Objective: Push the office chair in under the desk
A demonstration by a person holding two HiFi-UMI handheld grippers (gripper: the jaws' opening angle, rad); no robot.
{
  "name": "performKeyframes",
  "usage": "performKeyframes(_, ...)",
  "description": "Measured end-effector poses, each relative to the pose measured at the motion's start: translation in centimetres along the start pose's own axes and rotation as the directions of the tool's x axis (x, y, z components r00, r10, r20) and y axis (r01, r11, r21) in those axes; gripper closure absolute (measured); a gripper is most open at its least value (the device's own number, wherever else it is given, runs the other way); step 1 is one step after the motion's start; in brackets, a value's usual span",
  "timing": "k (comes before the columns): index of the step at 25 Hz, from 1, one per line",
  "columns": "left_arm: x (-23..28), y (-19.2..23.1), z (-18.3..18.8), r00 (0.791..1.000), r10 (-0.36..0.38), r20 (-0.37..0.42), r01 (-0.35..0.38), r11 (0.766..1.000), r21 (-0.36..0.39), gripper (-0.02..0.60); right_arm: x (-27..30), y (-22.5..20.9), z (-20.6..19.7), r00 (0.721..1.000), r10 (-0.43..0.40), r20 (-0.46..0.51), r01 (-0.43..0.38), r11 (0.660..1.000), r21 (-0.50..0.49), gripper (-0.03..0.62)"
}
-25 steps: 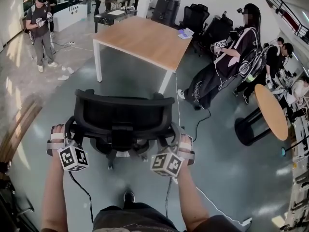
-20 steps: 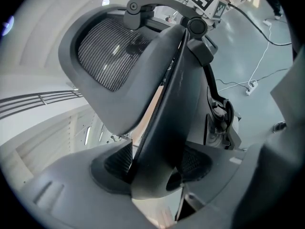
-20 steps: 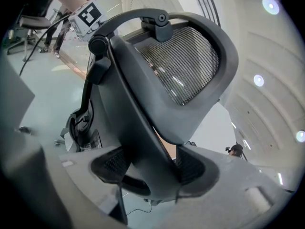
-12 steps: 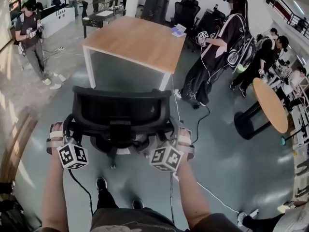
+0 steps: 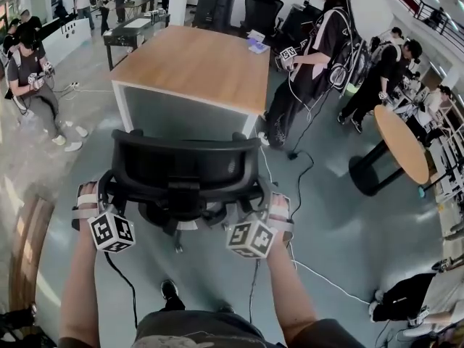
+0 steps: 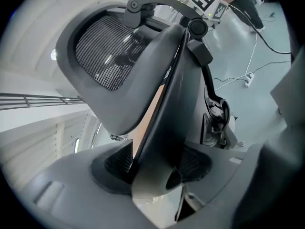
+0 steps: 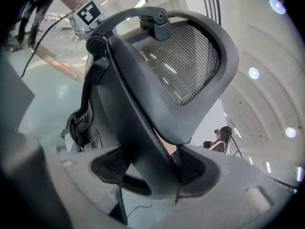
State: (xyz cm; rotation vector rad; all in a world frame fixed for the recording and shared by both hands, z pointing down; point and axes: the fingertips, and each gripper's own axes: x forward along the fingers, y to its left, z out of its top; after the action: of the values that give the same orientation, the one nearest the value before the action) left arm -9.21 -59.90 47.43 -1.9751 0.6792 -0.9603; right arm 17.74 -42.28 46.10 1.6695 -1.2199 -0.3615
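A black mesh-backed office chair (image 5: 185, 171) stands in front of me, its back toward me and facing the wooden desk (image 5: 196, 62) with white legs. My left gripper (image 5: 107, 203) is shut on the left edge of the chair's backrest frame (image 6: 162, 113), both pads pressed on it. On the opposite side, my right gripper (image 5: 262, 210) clamps the right edge of the backrest frame (image 7: 138, 128) in the same way. The chair sits a short way in front of the desk's near edge, with bare grey floor between them.
A person in dark clothes (image 5: 308, 56) stands by the desk's right side, cables (image 5: 293, 176) trailing on the floor near the chair. A round wooden table (image 5: 402, 145) is at the right. More people (image 5: 29, 71) stand at the left. Black chairs (image 5: 257, 13) sit behind the desk.
The chair and both grippers have moved forward together, so the desk now lies closer and larger in the head view. The grips are unchanged.
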Motion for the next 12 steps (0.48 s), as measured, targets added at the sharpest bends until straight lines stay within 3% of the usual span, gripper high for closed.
performKeyframes(12, 7.5, 4.5, -2.1, 0.996, -0.005, 0.086, 0.002, 0.999, 0.035, 0.302, 5.9, -0.1, 3.1, 0.997, -0.044, -0.068, 0.046, 0.998, 0.031, 0.315)
